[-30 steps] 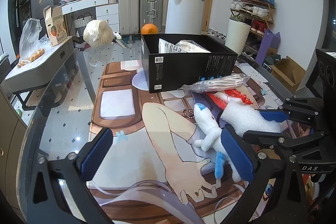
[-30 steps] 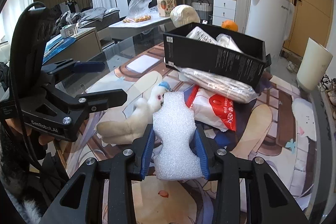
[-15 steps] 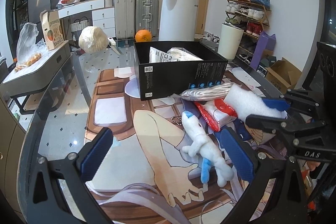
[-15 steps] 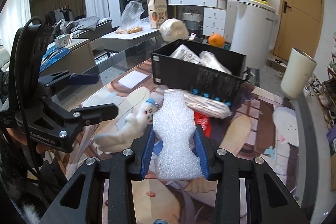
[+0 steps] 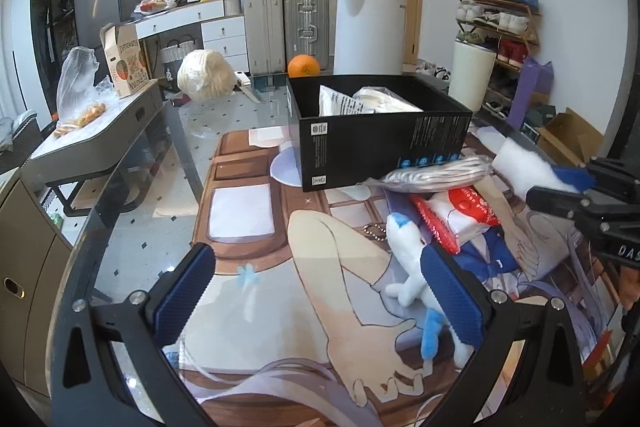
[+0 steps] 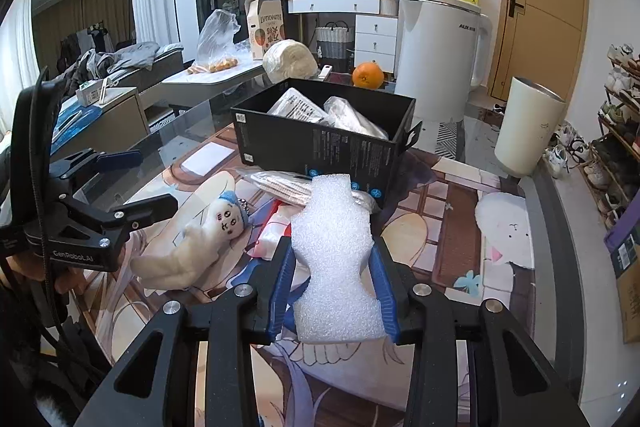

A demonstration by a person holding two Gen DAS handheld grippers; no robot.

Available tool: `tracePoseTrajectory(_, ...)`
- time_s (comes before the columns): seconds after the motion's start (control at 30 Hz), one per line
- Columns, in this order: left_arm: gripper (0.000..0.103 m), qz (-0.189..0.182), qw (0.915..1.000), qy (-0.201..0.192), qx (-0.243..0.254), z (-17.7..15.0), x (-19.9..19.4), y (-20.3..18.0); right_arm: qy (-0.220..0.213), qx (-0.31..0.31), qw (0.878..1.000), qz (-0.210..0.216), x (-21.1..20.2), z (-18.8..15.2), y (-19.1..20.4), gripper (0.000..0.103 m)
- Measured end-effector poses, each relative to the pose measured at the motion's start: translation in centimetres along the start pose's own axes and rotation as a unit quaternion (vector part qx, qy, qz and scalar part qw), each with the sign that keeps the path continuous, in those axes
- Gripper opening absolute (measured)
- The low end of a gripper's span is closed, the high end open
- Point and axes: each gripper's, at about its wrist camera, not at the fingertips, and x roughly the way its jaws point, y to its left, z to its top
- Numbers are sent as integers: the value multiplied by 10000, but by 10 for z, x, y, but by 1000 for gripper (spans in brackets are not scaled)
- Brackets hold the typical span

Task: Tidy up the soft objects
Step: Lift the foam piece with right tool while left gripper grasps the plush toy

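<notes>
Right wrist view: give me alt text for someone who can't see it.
The right gripper is shut on a white foam piece above the printed mat, facing the open black box. A white plush toy lies beside the open left gripper.

A white foam piece (image 6: pixel 334 263), waisted and upright, is pinched above the mat before the black box (image 6: pixel 320 143).

Glass table (image 5: pixel 132 223), printed mat (image 5: pixel 320 267), apparently flat
</notes>
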Motion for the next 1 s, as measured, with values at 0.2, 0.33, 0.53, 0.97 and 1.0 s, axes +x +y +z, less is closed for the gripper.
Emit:
tracePoseTrajectory(0.2,103,-217,9996,30,192,-2,-2,-14,-87,-8,10000,-20,-6,1,1,38)
tracePoseTrajectory(0.33,103,-367,9989,35,297,-2,-1,-25,-89,-19,9999,-74,-7,1,1,38)
tracePoseTrajectory(0.53,103,-502,9975,219,438,-5,9,-38,-106,-9,9999,-107,-9,2,0,38)
tracePoseTrajectory(0.97,103,-60,9974,432,579,-9,21,-38,-78,0,9999,-101,-7,2,-1,38)
tracePoseTrajectory(1.0,103,-48,9971,440,619,-9,22,-39,-71,-8,9999,-100,-6,1,-1,38)
